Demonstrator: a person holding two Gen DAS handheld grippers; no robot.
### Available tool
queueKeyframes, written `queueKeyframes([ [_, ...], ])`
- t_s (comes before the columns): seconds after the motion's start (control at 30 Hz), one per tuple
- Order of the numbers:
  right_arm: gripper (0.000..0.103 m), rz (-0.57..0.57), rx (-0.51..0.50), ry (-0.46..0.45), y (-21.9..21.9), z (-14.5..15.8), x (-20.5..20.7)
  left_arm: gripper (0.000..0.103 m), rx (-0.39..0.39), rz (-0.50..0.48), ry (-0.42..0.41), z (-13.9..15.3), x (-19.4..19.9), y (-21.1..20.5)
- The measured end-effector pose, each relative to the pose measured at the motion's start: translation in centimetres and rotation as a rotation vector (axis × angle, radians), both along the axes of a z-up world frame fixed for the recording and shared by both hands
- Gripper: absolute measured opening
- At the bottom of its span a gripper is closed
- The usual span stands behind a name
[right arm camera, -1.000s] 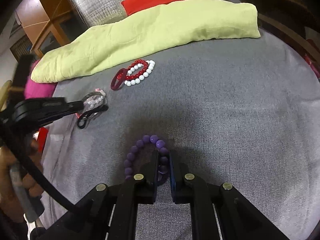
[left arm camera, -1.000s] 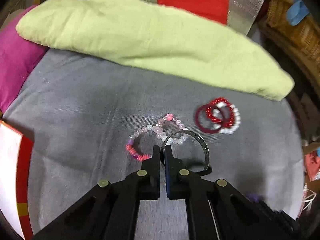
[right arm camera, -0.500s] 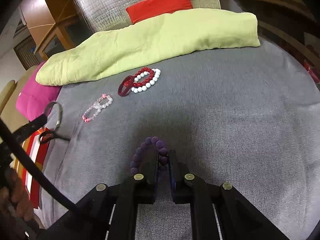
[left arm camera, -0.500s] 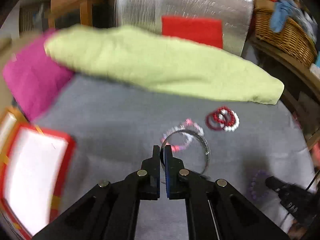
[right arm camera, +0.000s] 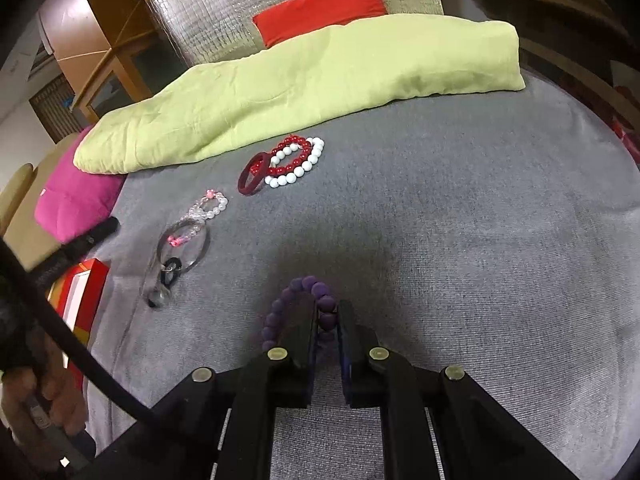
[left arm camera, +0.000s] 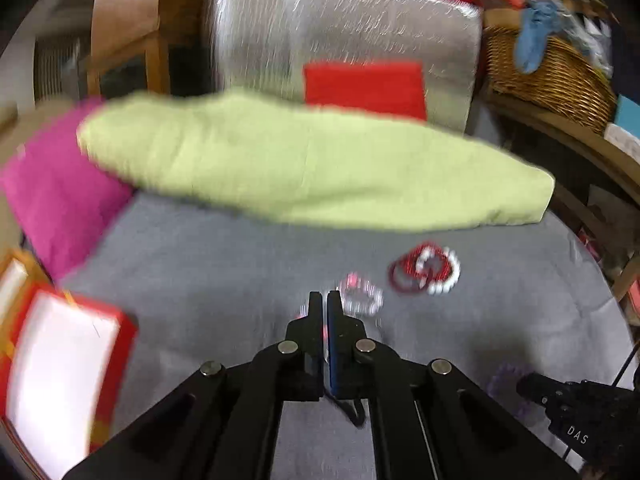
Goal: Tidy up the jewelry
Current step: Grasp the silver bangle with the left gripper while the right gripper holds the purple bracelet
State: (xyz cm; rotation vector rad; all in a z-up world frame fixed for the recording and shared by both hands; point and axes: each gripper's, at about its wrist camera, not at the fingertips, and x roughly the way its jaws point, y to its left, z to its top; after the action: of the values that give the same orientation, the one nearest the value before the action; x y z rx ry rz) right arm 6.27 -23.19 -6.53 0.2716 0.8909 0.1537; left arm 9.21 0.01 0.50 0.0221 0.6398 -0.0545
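My right gripper (right arm camera: 327, 307) is shut on a purple bead bracelet (right arm camera: 298, 306) just above the grey cloth. My left gripper (left arm camera: 324, 298) has its jaws together; the view is blurred. A thin metal bangle with a black clasp (right arm camera: 182, 252) appears in the right wrist view, apart from the left fingertips (right arm camera: 106, 227); whether it lies or falls I cannot tell. A pink and clear bead bracelet (right arm camera: 208, 210) (left arm camera: 360, 298) lies beyond. A dark red band with red and white bead bracelets (right arm camera: 286, 164) (left arm camera: 426, 272) lies near the green pillow.
A red box with white lining (left arm camera: 60, 368) (right arm camera: 78, 292) sits at the left edge. A green pillow (right arm camera: 304, 84), a magenta cushion (left arm camera: 56, 204), a red cushion (right arm camera: 320, 4) and a wicker basket (left arm camera: 548, 72) border the grey surface (right arm camera: 460, 240).
The left gripper rose and pulled back. The metal bangle it held half a second ago is out of its jaws, over the cloth. The right gripper lifted slightly with the purple bracelet.
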Motion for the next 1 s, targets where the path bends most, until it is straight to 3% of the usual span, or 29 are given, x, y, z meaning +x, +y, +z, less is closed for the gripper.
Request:
queueKeyframes([
  [0.13, 0.010, 0.001, -0.001, -0.001, 0.0, 0.0, 0.0, 0.002, -0.054, 0.049, 0.075, -1.3, 0.8, 2.0],
  [0.17, 0.010, 0.000, 0.000, 0.000, -0.1, 0.0, 0.0, 0.002, -0.103, 0.061, 0.116, -1.8, 1.1, 3.0],
  [0.2, 0.010, -0.003, 0.005, 0.000, -0.2, 0.0, 0.0, 0.008, -0.136, 0.060, 0.163, -2.2, 1.4, 3.4],
  [0.23, 0.010, -0.006, 0.011, -0.001, -0.3, -0.1, 0.0, 0.025, -0.152, 0.060, 0.202, -2.7, 1.5, 3.4],
  [0.27, 0.011, -0.007, 0.009, 0.004, -0.3, -0.2, 0.1, 0.032, -0.162, 0.069, 0.241, -3.2, 2.1, 3.9],
  [0.33, 0.011, -0.005, 0.017, 0.022, -0.3, -0.5, 0.3, 0.053, -0.159, 0.087, 0.238, -3.3, 1.5, 4.0],
  [0.4, 0.011, -0.001, 0.019, 0.027, -0.2, -0.7, 0.3, 0.054, -0.167, 0.071, 0.267, -3.4, 2.1, 3.7],
  [0.5, 0.011, -0.003, 0.017, 0.022, -0.3, -0.7, 0.3, 0.054, -0.117, 0.040, 0.302, -4.2, 3.7, 1.9],
  [0.57, 0.011, -0.007, 0.022, 0.025, -0.4, -0.8, 0.4, 0.046, -0.055, 0.030, 0.330, -4.9, 4.7, 0.6],
  [0.63, 0.011, -0.009, 0.029, 0.025, -0.6, -0.8, 0.4, 0.003, -0.024, 0.026, 0.369, -5.6, 5.4, -0.2],
  [0.77, 0.011, -0.013, 0.035, 0.024, -0.8, -0.8, 0.5, 0.001, -0.020, -0.005, 0.341, -5.0, 4.9, -0.6],
  [0.93, 0.011, -0.014, 0.040, 0.017, -0.8, -0.6, 0.5, 0.000, -0.194, -0.039, 0.219, -0.5, 2.9, 1.7],
  [1.0, 0.011, -0.015, 0.042, 0.014, -0.9, -0.5, 0.5, 0.000, -0.210, -0.044, 0.171, 1.0, 2.3, 2.1],
])
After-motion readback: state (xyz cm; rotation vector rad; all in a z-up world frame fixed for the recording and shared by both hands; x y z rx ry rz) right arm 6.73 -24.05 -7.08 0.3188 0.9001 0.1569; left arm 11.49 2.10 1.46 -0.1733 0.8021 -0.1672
